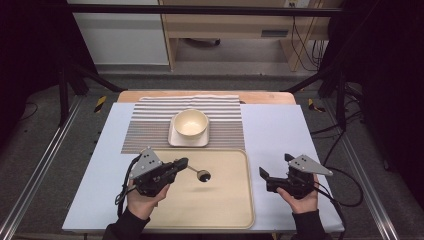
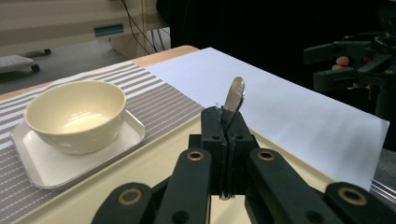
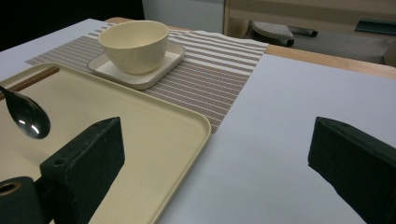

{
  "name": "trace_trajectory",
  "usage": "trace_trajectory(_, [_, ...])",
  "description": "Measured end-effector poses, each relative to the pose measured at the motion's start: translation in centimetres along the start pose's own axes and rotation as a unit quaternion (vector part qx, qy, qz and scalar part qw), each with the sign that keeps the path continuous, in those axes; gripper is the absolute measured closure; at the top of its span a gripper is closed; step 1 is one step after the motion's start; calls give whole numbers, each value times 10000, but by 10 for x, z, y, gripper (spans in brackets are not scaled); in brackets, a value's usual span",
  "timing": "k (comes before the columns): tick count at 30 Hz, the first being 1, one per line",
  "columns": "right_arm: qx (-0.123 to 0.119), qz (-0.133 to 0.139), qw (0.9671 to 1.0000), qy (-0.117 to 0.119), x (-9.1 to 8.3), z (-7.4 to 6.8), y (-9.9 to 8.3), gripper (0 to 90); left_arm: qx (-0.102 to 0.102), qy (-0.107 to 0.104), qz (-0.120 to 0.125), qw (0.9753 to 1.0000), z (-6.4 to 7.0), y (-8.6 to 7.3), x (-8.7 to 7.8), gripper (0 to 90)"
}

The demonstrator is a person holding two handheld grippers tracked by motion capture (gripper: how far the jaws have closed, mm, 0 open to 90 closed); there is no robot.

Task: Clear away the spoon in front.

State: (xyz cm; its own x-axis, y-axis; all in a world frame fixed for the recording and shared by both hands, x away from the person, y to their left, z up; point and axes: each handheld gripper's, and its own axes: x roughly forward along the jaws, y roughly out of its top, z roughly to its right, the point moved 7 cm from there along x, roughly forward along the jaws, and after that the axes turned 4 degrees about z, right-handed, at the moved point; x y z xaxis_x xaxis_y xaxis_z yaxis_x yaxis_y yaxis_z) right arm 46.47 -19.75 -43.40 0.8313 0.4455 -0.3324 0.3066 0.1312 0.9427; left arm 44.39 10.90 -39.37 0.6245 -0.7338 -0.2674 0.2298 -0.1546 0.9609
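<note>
Over the near-left part of the tray (image 1: 220, 210), the left gripper (image 1: 181, 164) is clamped tight on the handle of a metal spoon (image 1: 199, 173) — its jaws pressed together with the thin stem between them. The spoon hangs above the tray, not touching it; its shiny bowl points toward the tray's middle and casts a dark shadow below. Off to the right, over the pale sheet on the worktop (image 1: 280, 135), the right gripper (image 1: 274, 176) stands wide apart and holds nothing. Beyond the tray, a cream bowl (image 1: 190, 123) sits on a small square plate (image 1: 175, 141) on the striped mat (image 1: 145, 125).
</note>
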Motion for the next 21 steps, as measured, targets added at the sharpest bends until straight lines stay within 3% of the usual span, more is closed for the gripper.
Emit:
trace_trajectory(13, [7,-22,10000,6,1,-1,-1,42,-79,-315,-312,9990,22,-22,14,887])
trace_trajectory(21, [3,-36,10000,4,1,-2,-2,42,-86,-385,-523,9979,26,-32,21,885])
